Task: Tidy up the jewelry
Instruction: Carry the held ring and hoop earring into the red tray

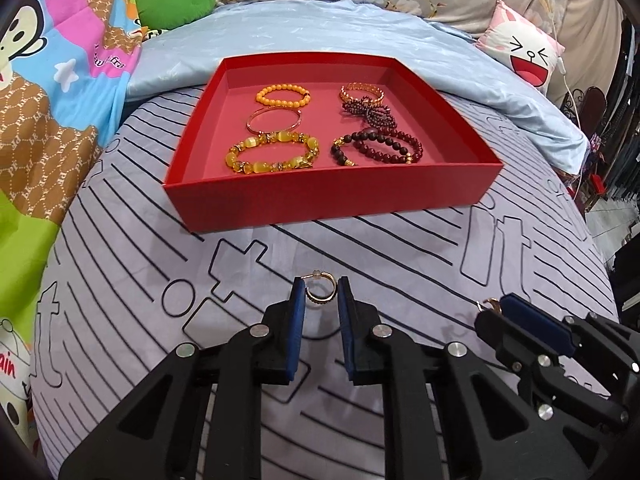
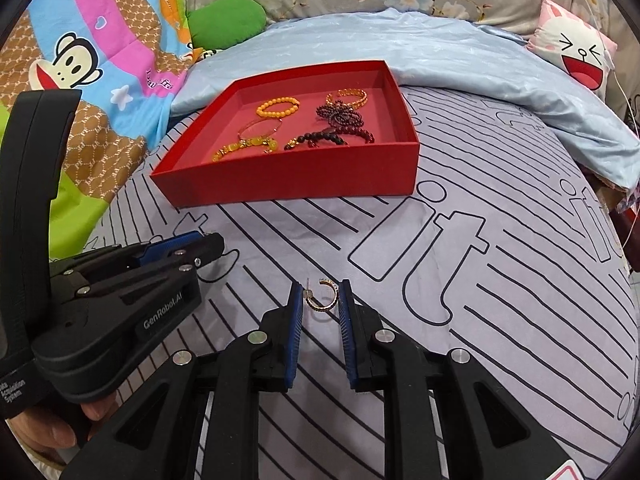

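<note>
1. Surface: bed with lilac striped sheet point(image 1: 360, 248), black line print. Cartoon monkey quilt point(image 1: 52, 92) far left, green cushion point(image 1: 176, 0) next to it, pale blue blanket point(image 1: 320, 40) across the back, pink laughing-face pillow point(image 1: 524, 54) far right. Floral fabric behind everything.
2. Red tray point(image 1: 332, 194) sits mid-bed, open top, near wall facing the grippers.
3. Tray contents, left column: orange bead bracelet point(image 1: 282, 94) at back, thin bangle point(image 1: 274, 120) in the middle, yellow stone bracelet point(image 1: 274, 156) in front. Right column: gold chain bracelet point(image 1: 362, 91) at back, dark garnet cluster point(image 1: 370, 114), dark red bead bracelets point(image 1: 378, 146) in front.
4. Left gripper point(image 1: 320, 294) points down at the sheet, short of the tray, blue pads pinching a gold hoop earring point(image 1: 318, 290) held upright between the tips.
5. Right gripper point(image 2: 320, 296) just beside it, same downward tilt, pads closed on a second gold hoop earring point(image 2: 323, 298), post end toward its left pad.
6. A person's fingers point(image 2: 60, 428) wrap the left gripper's handle at lower left of the right view.
</note>
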